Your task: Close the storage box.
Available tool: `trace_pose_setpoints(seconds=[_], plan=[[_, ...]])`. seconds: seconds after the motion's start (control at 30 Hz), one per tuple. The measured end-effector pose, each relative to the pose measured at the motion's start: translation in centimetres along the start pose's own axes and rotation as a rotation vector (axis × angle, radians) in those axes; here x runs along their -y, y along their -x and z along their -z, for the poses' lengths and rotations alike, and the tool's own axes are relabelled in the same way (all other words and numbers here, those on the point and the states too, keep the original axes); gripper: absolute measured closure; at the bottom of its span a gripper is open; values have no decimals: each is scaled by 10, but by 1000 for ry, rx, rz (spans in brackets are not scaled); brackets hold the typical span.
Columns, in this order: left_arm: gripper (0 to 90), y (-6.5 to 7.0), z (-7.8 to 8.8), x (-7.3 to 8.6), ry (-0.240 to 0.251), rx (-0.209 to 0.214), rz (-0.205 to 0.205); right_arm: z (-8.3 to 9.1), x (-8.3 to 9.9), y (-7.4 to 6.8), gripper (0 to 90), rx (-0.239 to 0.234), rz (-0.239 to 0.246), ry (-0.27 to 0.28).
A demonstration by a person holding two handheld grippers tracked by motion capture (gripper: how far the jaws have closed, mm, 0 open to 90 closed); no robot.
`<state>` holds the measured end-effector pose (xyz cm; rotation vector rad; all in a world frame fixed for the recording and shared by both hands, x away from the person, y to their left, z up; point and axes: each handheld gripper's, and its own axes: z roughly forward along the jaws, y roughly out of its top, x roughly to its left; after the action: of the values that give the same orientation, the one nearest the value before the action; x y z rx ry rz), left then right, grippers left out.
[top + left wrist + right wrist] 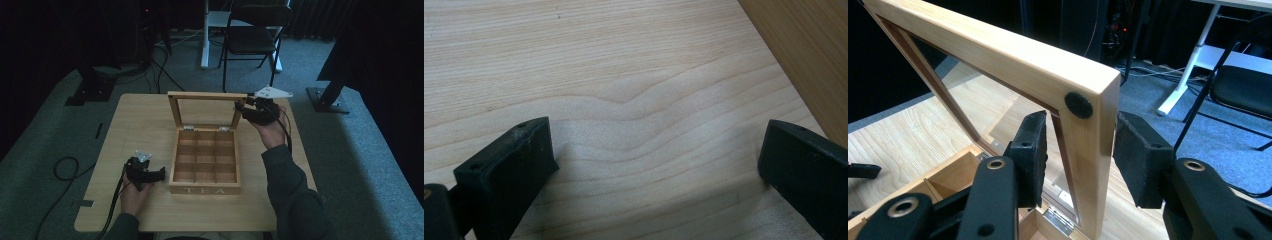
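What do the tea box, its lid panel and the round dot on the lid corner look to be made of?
Pale compartmented tea box: light wood, matt, grain visible. See-through lid panel: likely glass or clear plastic, since the table shows through it. Small black round dot on the lid frame's corner: probably a rubber or felt bumper, dull and slightly textured.

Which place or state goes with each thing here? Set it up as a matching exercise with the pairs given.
Things:
1. lid
2. left gripper
3. right gripper
4. tea box

States:
a. jaws apart over bare table
b. compartments exposed, "TEA" on its front
c. raised upright on its hinges
d. jaws on either side of the lid's frame edge

Pairs: 1-c, 2-a, 3-d, 4-b
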<state>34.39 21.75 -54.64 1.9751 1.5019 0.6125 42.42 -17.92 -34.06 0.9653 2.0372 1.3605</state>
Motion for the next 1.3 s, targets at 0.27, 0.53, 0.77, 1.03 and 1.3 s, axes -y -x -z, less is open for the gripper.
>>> trace_pose_setpoints(seconds=[0.27, 0.53, 0.77, 1.03, 1.3], plan=[[16, 0, 0, 0, 1, 0, 1, 4, 1, -3, 563, 8, 10, -11], [16, 0, 0, 0, 0, 0, 0, 10, 2, -9, 559, 9, 21, -22], [16, 0, 0, 0, 2, 0, 2, 15, 4, -14, 547, 11, 16, -34], [16, 0, 0, 0, 1, 0, 3, 20, 7, -23, 541, 5, 17, -45], [16, 0, 0, 0, 0, -1, 2, 24, 11, -27, 528, -2, 16, -59]])
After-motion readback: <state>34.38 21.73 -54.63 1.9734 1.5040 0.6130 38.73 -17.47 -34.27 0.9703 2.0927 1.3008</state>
